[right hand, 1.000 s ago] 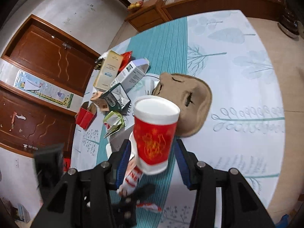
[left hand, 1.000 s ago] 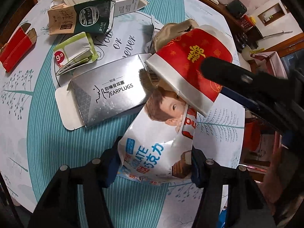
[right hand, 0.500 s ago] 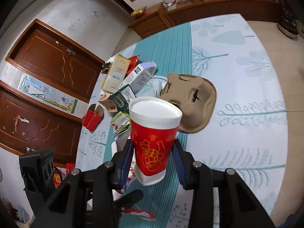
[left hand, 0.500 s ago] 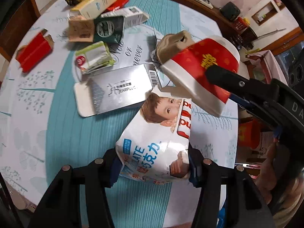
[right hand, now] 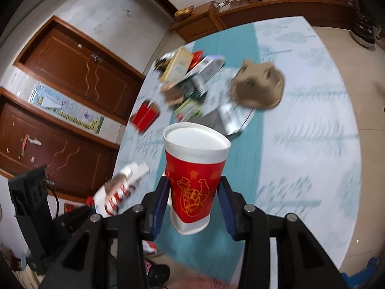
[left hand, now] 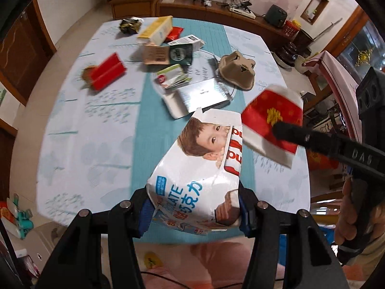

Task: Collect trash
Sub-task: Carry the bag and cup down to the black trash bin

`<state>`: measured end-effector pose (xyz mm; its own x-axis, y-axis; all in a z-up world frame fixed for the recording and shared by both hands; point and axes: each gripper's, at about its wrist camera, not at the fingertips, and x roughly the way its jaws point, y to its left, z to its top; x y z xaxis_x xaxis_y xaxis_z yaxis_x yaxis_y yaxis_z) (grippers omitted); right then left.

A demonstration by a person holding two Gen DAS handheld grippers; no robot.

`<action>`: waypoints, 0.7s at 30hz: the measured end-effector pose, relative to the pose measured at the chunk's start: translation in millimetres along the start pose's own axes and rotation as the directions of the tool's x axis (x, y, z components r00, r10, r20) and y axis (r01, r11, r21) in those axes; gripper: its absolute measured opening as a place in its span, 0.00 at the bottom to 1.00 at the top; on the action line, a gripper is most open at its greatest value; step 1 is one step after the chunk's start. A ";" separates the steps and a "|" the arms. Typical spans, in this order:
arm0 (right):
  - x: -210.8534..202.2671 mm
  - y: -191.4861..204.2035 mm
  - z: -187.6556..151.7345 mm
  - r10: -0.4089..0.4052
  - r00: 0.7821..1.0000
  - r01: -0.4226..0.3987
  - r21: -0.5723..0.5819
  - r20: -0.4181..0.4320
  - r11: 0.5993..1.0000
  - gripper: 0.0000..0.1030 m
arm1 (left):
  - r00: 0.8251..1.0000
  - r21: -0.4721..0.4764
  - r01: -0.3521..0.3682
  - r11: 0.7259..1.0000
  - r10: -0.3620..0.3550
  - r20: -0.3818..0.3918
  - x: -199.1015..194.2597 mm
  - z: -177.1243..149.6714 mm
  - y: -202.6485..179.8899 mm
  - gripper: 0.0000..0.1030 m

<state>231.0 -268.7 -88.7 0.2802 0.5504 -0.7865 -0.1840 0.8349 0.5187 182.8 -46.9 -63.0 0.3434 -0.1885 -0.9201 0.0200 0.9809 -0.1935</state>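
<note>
My left gripper [left hand: 193,210] is shut on a white chocolate wrapper [left hand: 199,163] with a child's face, held above the table's near edge. My right gripper [right hand: 193,203] is shut on a red and white paper cup [right hand: 195,183], upright and lifted off the table. The cup also shows in the left wrist view [left hand: 272,122], at the right of the wrapper. The wrapper also shows in the right wrist view [right hand: 120,190], at the lower left.
On the table [left hand: 96,149] lie a silver earplug box [left hand: 199,96], a brown pulp cup carrier [left hand: 238,72], a red box [left hand: 105,74], a green and white packet [left hand: 172,77] and several cartons [left hand: 166,45] at the far side. A wooden sideboard [left hand: 216,9] stands behind.
Both grippers have pulled back and up from the table with the wrapper and the cup. The remaining trash now looks smaller and farther away.
</note>
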 end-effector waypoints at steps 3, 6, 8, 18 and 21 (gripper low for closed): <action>-0.5 26.6 -31.4 -0.015 1.000 0.015 -0.001 0.002 1.000 0.40 | 1.000 0.022 0.010 1.000 -0.010 0.020 -19.4 -19.4 18.7 0.53; -3.2 49.3 -60.7 -0.038 0.999 0.038 0.014 0.028 0.999 0.40 | 0.999 0.057 0.018 0.998 -0.020 0.041 -37.1 -38.1 39.9 0.53; -4.4 64.3 -83.1 -0.061 0.997 0.059 0.041 0.050 0.997 0.40 | 0.999 0.092 0.023 0.995 -0.027 0.045 -46.6 -52.2 53.2 0.53; 6.1 109.6 -185.0 -0.147 0.986 0.131 0.172 0.084 0.976 0.40 | 0.997 0.207 0.073 0.976 -0.070 -0.024 -54.2 -124.9 92.6 0.53; 10.6 111.0 -208.5 -0.168 0.984 0.153 0.197 0.061 0.968 0.40 | 0.994 0.231 0.094 0.968 -0.080 -0.068 -45.1 -144.0 92.5 0.53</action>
<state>17.1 -170.1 -109.4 0.3637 0.4015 -0.8406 0.0504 0.8925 0.4481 33.9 45.5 -88.5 0.2762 -0.2696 -0.9225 0.2687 0.9432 -0.1952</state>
